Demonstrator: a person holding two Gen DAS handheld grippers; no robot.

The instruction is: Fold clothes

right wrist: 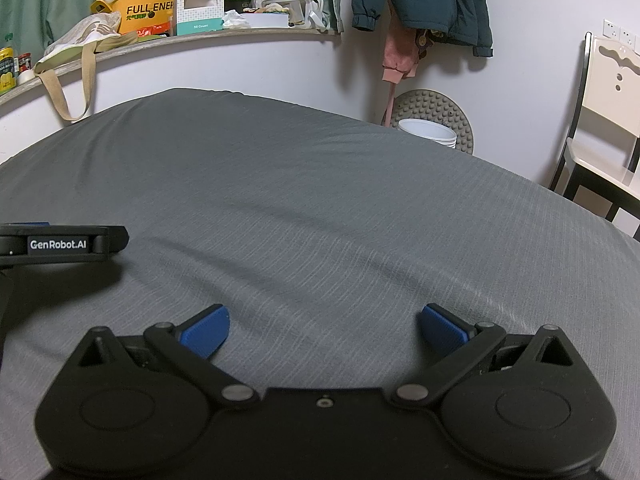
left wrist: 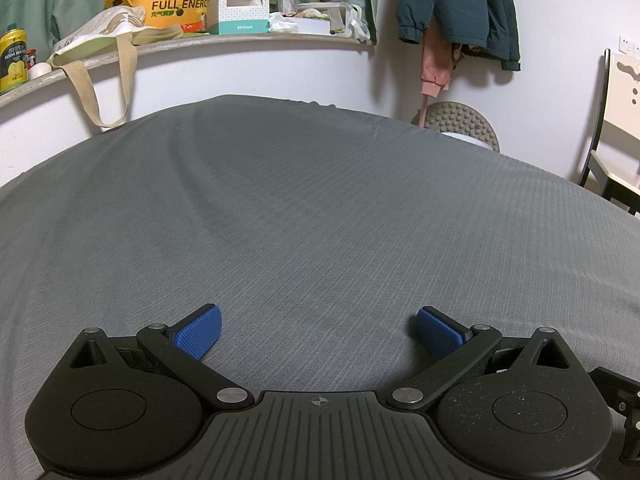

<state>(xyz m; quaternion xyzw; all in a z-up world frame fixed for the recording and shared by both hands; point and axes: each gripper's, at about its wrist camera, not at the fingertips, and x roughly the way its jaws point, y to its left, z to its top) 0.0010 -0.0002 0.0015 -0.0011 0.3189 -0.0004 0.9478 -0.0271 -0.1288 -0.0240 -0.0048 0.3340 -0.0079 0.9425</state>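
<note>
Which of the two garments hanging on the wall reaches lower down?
The pink garment. Its cuff hangs below the hem of the dark teal jacket, which covers its upper part and hangs beside it on the white wall.

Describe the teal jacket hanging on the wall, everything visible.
The teal jacket is a padded, quilted-looking garment hanging on the white wall beyond the bed's far corner. Its ribbed cuff dangles at the left. A pink garment hangs partly beneath it, touching it. What it hangs from is out of view.
</note>
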